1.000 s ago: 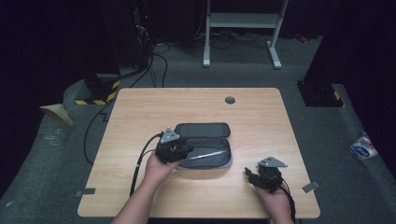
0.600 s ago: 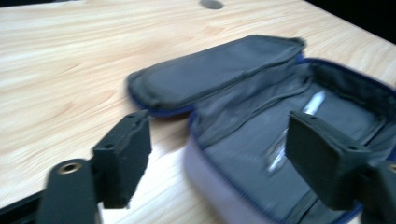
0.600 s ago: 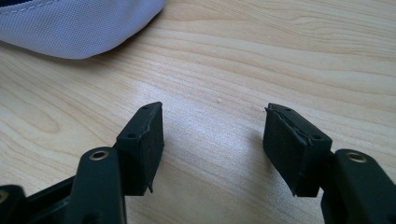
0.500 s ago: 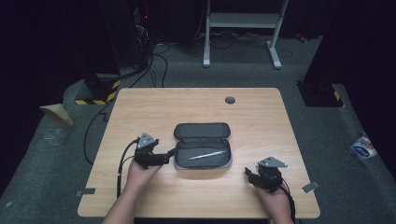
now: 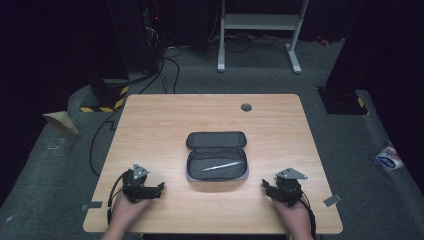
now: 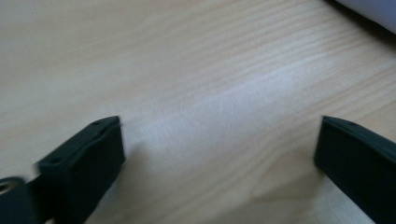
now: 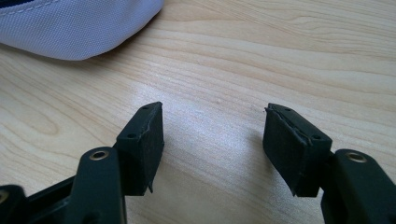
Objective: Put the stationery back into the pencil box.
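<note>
Table [image 5: 165,120]: bare wood. Case [image 5: 217,155]: lies open at centre, pen [image 5: 223,166] inside. Left gripper [image 5: 160,186]: I have pulled it back off the case; jaws wide, empty. Right gripper [image 5: 265,185]: jaws apart, empty. Placing looks finished.

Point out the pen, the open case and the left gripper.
pen [image 5: 223,166], high view, middle of its barrel.
open case [image 5: 216,140], high view, on the flipped-back lid.
left gripper [image 5: 159,187], high view, midway between its open jaws.
</note>
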